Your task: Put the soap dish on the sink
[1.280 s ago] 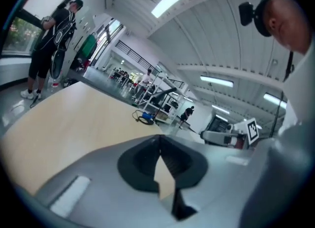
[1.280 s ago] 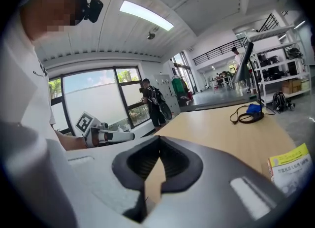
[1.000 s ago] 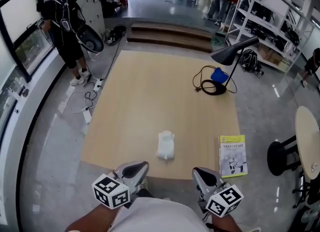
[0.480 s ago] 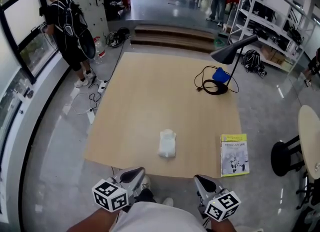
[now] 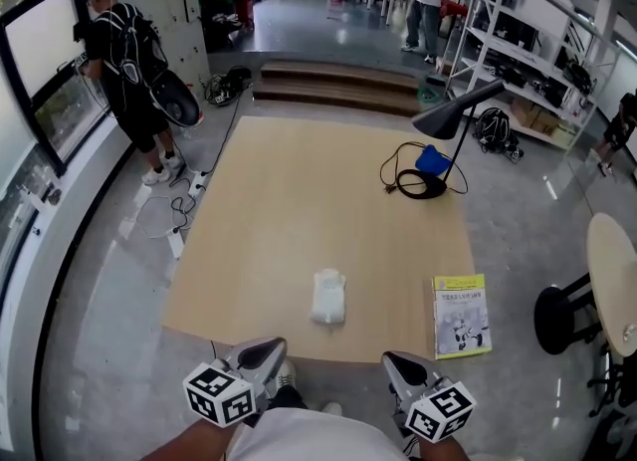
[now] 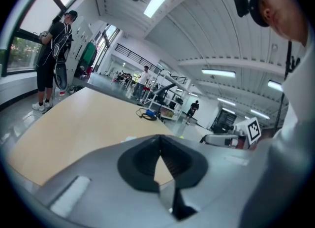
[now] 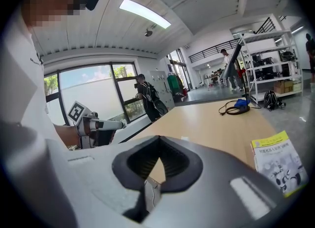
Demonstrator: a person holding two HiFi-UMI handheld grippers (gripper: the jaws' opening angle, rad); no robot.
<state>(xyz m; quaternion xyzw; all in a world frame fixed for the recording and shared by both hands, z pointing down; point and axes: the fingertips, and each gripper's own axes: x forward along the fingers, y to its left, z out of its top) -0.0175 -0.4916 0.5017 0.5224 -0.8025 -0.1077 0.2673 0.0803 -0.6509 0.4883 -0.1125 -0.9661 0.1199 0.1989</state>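
grippers shut and empty
the left gripper (image 5: 261,353) and right gripper (image 5: 402,366) are held side by side, tipped down, before the board's (image 5: 299,200) near edge, where the soap dish (image 5: 328,297) is set.

Pale tan wooden board (image 5: 318,210): plain and even in tone. It lies on a glossy grey floor (image 5: 100,330).

Small white oblong object (image 5: 328,296): uniform white, no markings made out.

Thin paper booklet (image 5: 461,315): yellow border, white centre with a dark drawing.

Black desk lamp (image 5: 453,111): shade, stem and base all black. Its cable (image 5: 393,175) is black too. Bright blue item (image 5: 431,158) at the base.

Left gripper (image 5: 261,353) and right gripper (image 5: 402,367): grey shells with black jaw linings. Each carries a white cube patterned with black squares.

Person (image 5: 127,61): black clothes, white shoes.

Round tabletop (image 5: 612,285) is cream, the stool (image 5: 557,315) black, the metal shelving (image 5: 518,31) white.
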